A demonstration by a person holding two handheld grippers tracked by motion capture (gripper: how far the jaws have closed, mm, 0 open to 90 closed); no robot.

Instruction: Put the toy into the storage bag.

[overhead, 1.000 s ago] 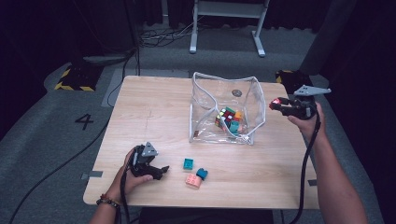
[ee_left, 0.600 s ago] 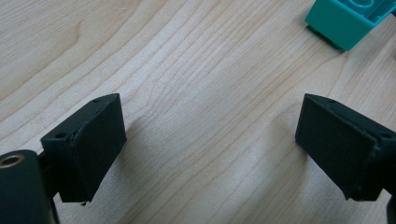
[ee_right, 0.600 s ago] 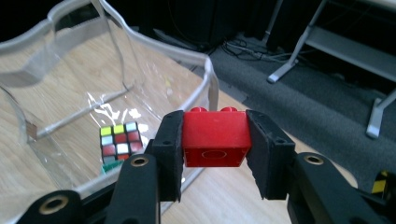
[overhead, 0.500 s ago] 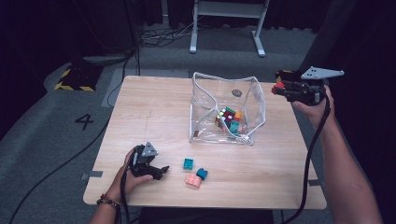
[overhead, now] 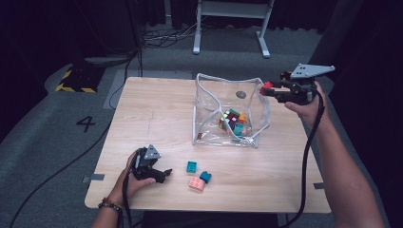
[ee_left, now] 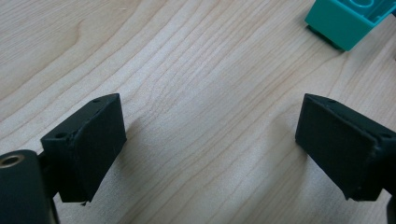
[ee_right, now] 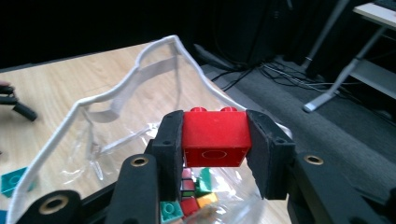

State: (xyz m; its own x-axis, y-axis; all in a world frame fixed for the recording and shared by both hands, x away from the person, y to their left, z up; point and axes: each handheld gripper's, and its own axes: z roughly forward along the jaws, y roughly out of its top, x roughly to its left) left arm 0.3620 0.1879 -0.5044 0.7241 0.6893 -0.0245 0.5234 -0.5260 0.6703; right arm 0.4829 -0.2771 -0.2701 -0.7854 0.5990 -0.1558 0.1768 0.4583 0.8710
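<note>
Red brick (ee_right: 214,137) sits clamped between the right tool's (overhead: 267,90) jaws, right of centre in the high view, at the rim of the clear bag (overhead: 204,109). The step in hand is loading; next it wants carrying over the opening and releasing. Left tool (ee_left: 210,140) rests wide and empty at lower left on the bench (overhead: 157,118), near the teal brick (overhead: 191,166).
</note>
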